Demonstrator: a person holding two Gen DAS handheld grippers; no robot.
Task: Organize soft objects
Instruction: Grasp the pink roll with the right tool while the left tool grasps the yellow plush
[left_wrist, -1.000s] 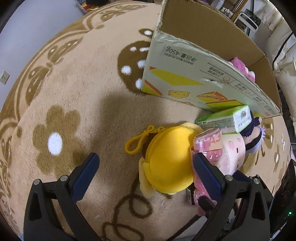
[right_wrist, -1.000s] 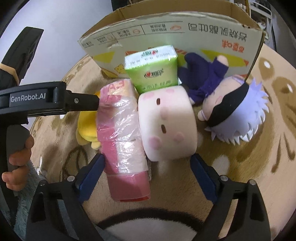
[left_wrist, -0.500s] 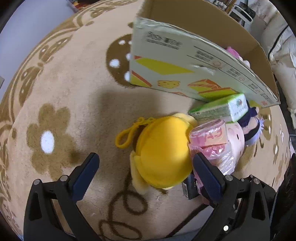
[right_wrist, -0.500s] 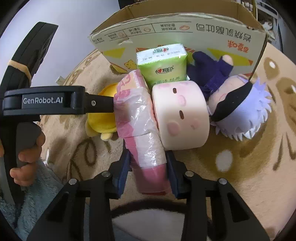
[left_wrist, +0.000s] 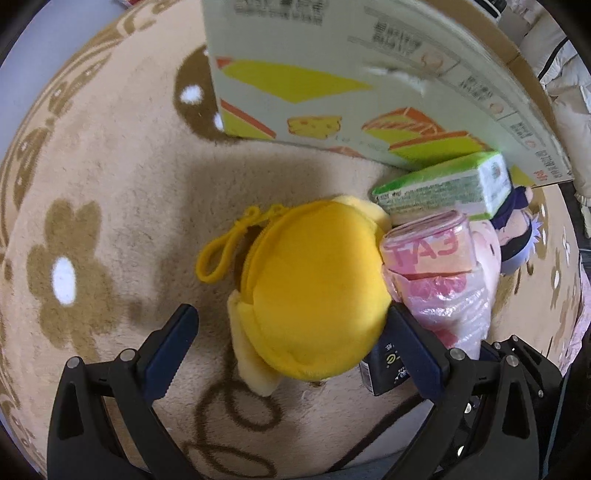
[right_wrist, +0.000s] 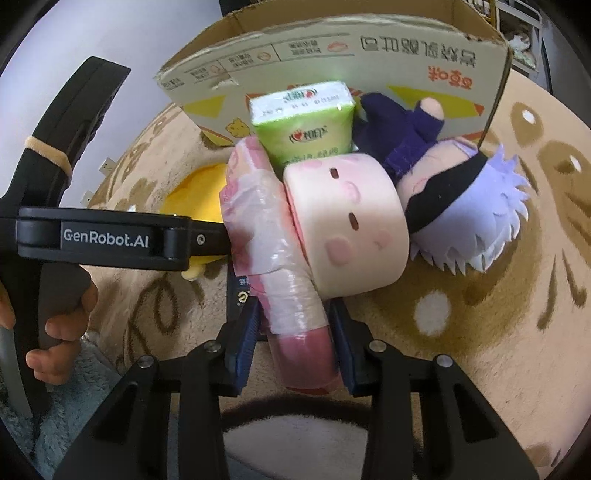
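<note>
I see a beige rug (left_wrist: 122, 192) with brown flowers and swirls filling both views, and pale floor at the upper left. My right gripper (right_wrist: 295, 332) pinches the pink plastic-wrapped pack (right_wrist: 280, 266) at lower centre. My left gripper (left_wrist: 291, 347) stands spread around the yellow plush pouch (left_wrist: 314, 291), not pressing it. Behind lie the green tissue pack (right_wrist: 303, 122), pink cylinder plush (right_wrist: 354, 225), lilac-haired doll (right_wrist: 461, 206) and cardboard box (right_wrist: 369, 48).

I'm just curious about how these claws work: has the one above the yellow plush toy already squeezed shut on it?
No, the left gripper stands open, its blue fingers apart with carpet showing beside the yellow plush.
</note>
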